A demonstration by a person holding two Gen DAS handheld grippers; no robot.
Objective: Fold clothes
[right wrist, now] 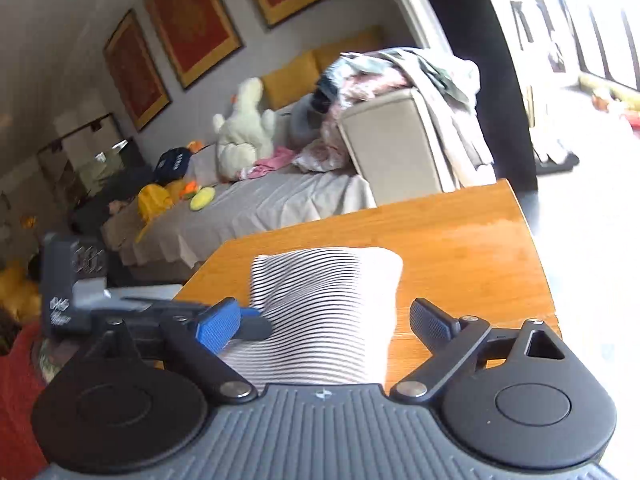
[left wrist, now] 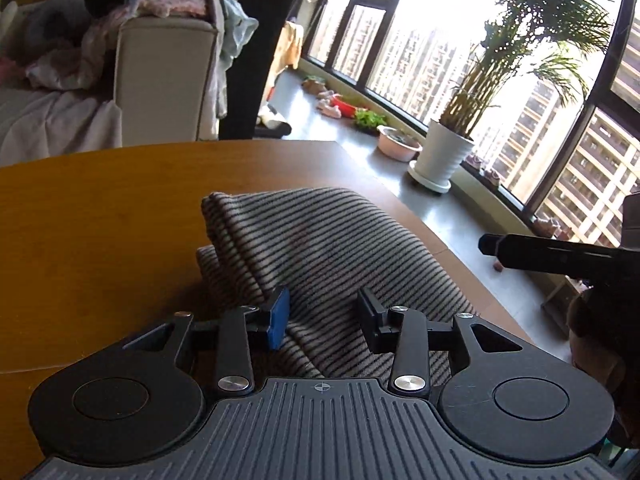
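A folded striped garment lies on the wooden table. In the left wrist view my left gripper is open, just above the garment's near edge, its jaws apart with cloth under and between them, not pinched. In the right wrist view the same garment lies on the table. My right gripper is open wide over its near part and holds nothing. The left gripper shows there at the left, beside the garment's left edge. The right gripper's body shows in the left wrist view.
A sofa heaped with clothes stands beyond the table's far edge. A potted palm, bowls and small items line the window ledge at right. A bed with soft toys lies beyond the table in the right wrist view.
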